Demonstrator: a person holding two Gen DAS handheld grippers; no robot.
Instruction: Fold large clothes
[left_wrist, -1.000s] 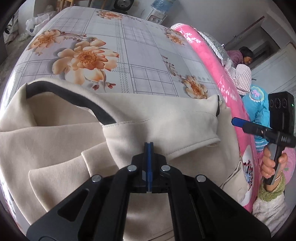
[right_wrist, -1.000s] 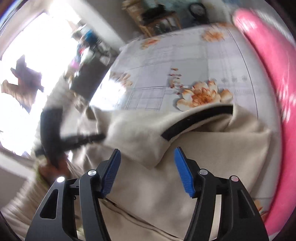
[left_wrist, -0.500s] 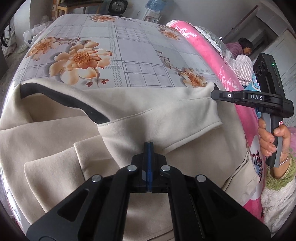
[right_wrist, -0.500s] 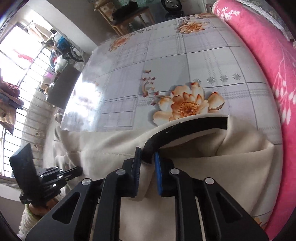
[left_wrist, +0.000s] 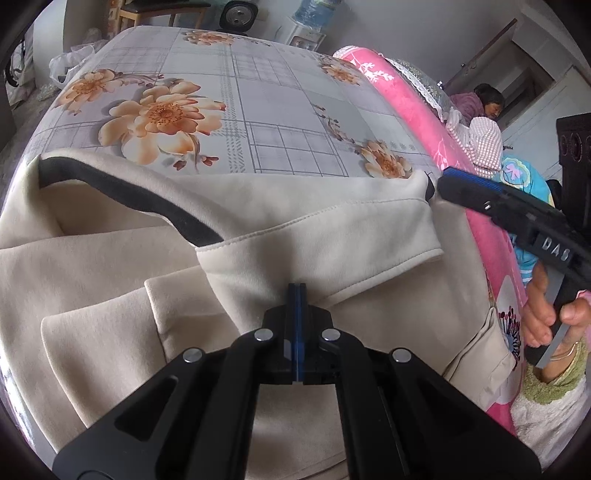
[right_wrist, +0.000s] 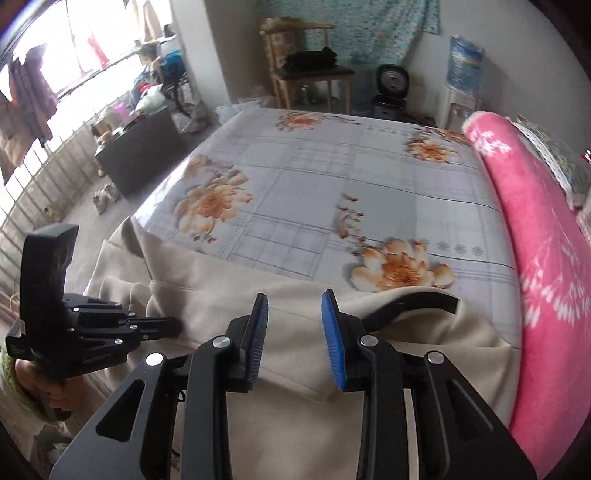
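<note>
A large cream garment with a black neck band lies on the floral bedsheet. My left gripper is shut on a fold of the cream cloth near a folded-over sleeve cuff. My right gripper is open and empty, hovering above the garment beside the black band. The right gripper also shows in the left wrist view next to the sleeve corner. The left gripper shows in the right wrist view, closed on the cloth.
A pink blanket runs along the bed's right side. A person lies beyond it. A wooden chair, a rice cooker and a water dispenser stand past the bed's far end. A dark table stands left.
My right gripper was shut on the cloth by the black band half a second ago; it has opened, let go and lifted back. My left gripper stays shut on the fold.
</note>
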